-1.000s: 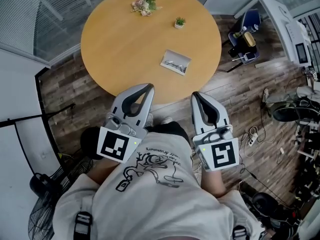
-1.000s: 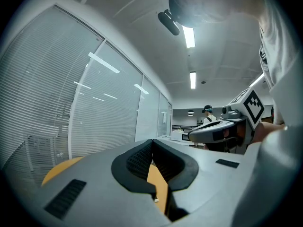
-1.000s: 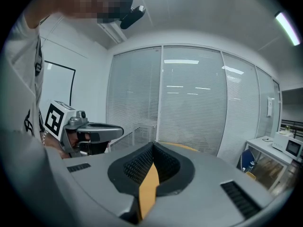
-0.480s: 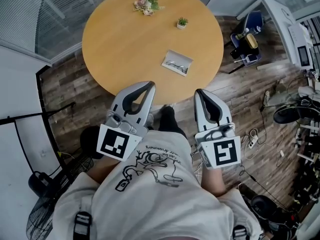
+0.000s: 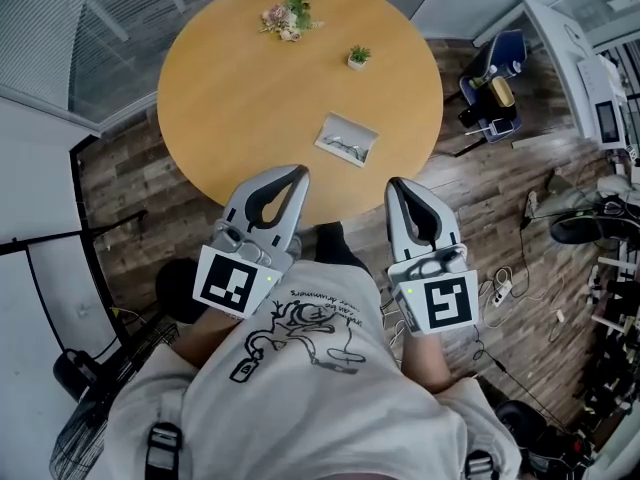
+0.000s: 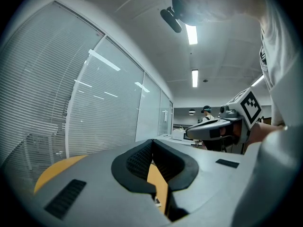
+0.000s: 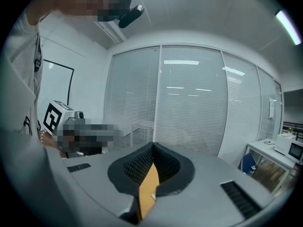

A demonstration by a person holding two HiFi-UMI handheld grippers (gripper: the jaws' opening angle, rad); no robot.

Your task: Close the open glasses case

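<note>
Open grey glasses case [image 5: 348, 139]: likely light, stiff, prone to slide; press lid edge. Left gripper [image 5: 298, 173], right gripper [image 5: 395, 184] short of case, fingers closed, empty.

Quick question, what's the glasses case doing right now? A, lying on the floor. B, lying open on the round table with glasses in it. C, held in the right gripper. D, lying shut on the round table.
B: the glasses case lies open on the round table with the glasses in it, and the shut right gripper is well short of it.
</note>
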